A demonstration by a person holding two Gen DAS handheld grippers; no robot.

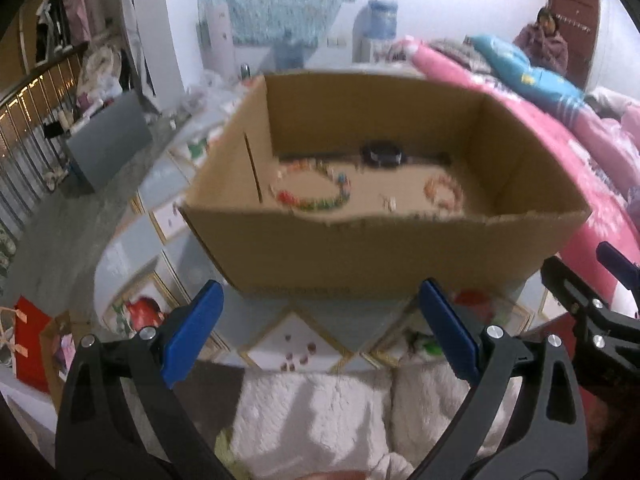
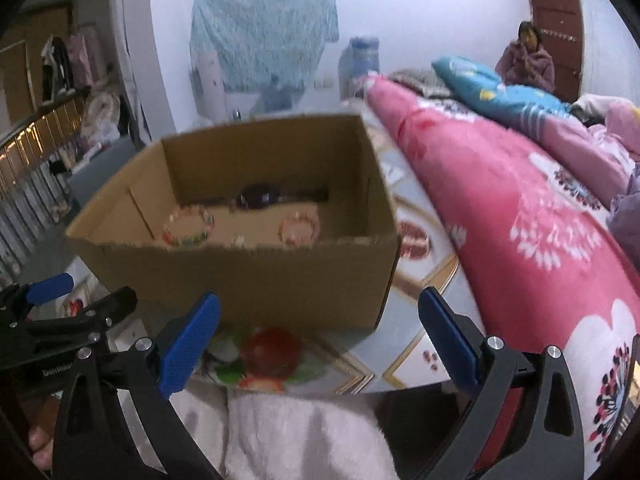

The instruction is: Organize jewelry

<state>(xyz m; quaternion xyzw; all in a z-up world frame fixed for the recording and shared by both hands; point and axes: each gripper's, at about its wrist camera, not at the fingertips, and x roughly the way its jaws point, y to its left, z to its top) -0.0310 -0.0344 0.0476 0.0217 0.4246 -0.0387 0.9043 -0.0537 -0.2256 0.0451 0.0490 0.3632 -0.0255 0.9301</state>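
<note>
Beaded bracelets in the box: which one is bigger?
The multicoloured bracelet on the left of the cardboard box; the orange-pink bracelet on the right forms a clearly smaller loop.

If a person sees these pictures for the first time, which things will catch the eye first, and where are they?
First comes the open cardboard box in the middle, on a table with a fruit-patterned cover. On its floor lie a large colourful bead bracelet, a smaller pinkish one to its right, and a dark watch at the back wall. To the right, a bright pink flowered quilt fills the bed.
</note>
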